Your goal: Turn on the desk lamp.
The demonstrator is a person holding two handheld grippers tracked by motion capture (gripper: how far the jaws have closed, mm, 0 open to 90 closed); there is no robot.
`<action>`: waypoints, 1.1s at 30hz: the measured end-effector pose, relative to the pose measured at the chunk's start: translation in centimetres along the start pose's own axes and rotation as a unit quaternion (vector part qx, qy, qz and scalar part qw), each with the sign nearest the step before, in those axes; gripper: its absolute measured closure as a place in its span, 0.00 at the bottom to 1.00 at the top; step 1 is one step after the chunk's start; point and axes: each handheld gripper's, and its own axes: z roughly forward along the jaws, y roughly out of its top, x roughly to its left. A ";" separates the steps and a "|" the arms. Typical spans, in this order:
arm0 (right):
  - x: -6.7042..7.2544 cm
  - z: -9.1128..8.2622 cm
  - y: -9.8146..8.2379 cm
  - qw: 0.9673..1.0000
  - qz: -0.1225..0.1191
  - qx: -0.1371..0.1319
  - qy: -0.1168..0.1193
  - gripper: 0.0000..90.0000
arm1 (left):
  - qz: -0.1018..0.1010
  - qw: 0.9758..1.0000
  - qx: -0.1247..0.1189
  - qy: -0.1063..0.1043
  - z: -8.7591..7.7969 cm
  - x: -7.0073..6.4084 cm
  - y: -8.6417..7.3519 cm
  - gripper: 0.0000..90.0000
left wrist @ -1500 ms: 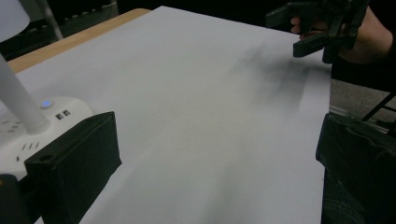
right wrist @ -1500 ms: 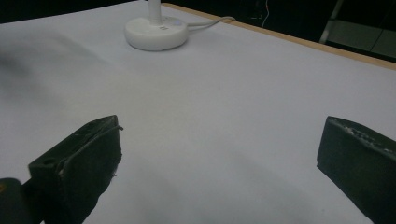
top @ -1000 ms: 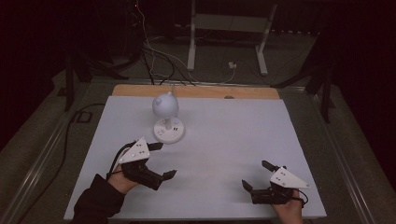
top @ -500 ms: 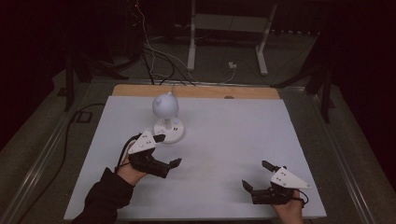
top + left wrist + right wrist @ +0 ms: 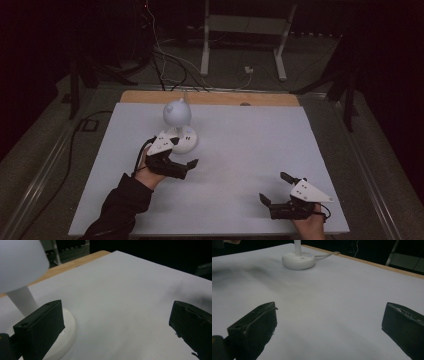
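Note:
A small white desk lamp stands at the table's back left, with a round head (image 5: 177, 114) on a stem above a disc base (image 5: 186, 143). My left gripper (image 5: 185, 152) is open right beside that base, with one jaw against its near side. In the left gripper view the base (image 5: 68, 328) lies next to the left jaw, under the stem (image 5: 20, 300) and head (image 5: 20, 262); nothing sits between the jaws of this gripper (image 5: 115, 322). My right gripper (image 5: 274, 187) rests open at the front right. Far ahead of the right gripper (image 5: 329, 325) I see the lamp base (image 5: 298, 260) and its cable (image 5: 327, 255).
The table has a white top (image 5: 250, 140) with a wooden strip (image 5: 210, 98) along its far edge. Beyond it, cables (image 5: 165, 60) and a metal stand (image 5: 242, 30) sit on the dark floor. Open white surface lies between the two grippers.
My left gripper has moved forward and a little right, up to the lamp base. The right gripper has stayed where it was.

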 end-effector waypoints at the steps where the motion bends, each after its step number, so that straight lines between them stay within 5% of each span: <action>1: 0.0 0.0 0.0 1.000 0.000 0.000 0.000 0.00 | -0.003 1.000 0.001 0.001 0.1 0.1 0.0 0.00; 14: -0.1 0.0 -0.1 1.000 -0.001 0.001 0.000 0.00 | -0.017 1.000 0.008 0.017 2.0 1.3 -0.6 0.00; 16: -0.1 0.1 -0.1 1.000 -0.001 0.000 0.001 0.00 | -0.035 0.999 0.019 0.024 2.4 1.5 -0.6 0.01; 23: -0.1 0.0 -0.2 1.000 0.001 0.001 0.002 0.00 | -0.040 0.998 0.036 0.035 3.2 2.0 -0.9 0.03; 33: -0.3 0.0 -0.2 1.000 0.004 0.001 0.002 0.00 | -0.049 0.992 0.051 0.101 3.8 2.9 -1.3 0.22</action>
